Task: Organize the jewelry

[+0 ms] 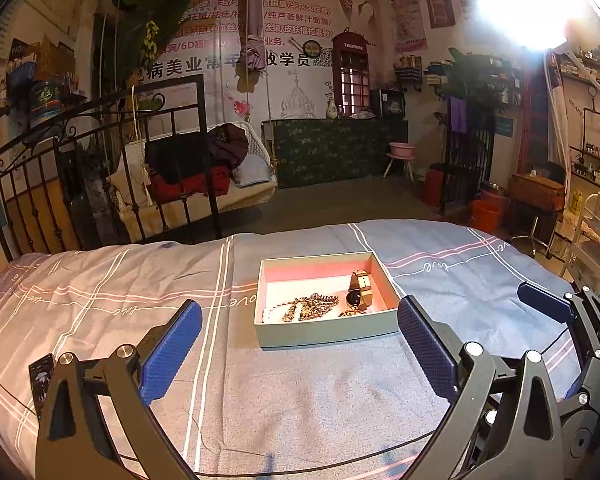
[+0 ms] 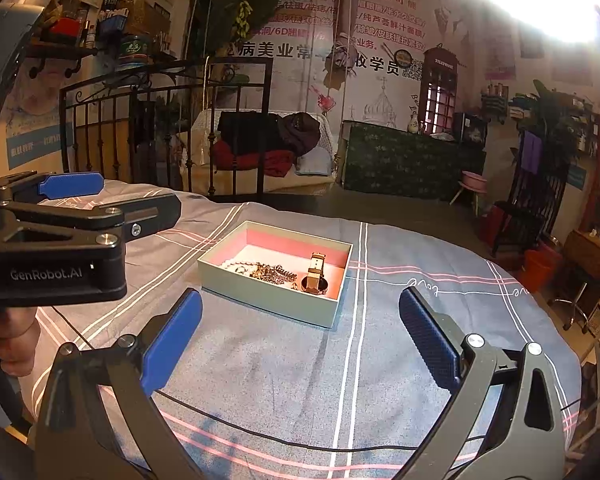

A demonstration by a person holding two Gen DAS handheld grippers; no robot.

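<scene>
Two sets of tongs hover released, holding nothing: left tongs point(image 1: 300, 344) and right tongs point(image 2: 300, 336) low in frame, spread wide for a reach. Centre frame, the box point(image 1: 324, 334) sits on the bed point(image 1: 100, 304), watch point(image 1: 358, 290) and tangled chains point(image 1: 308, 306) already inside.

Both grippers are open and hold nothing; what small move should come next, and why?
Probably ease the right gripper forward toward the box: the watch stands at its right end, apart from the tangled chains, so it looks easiest to grasp.
</scene>
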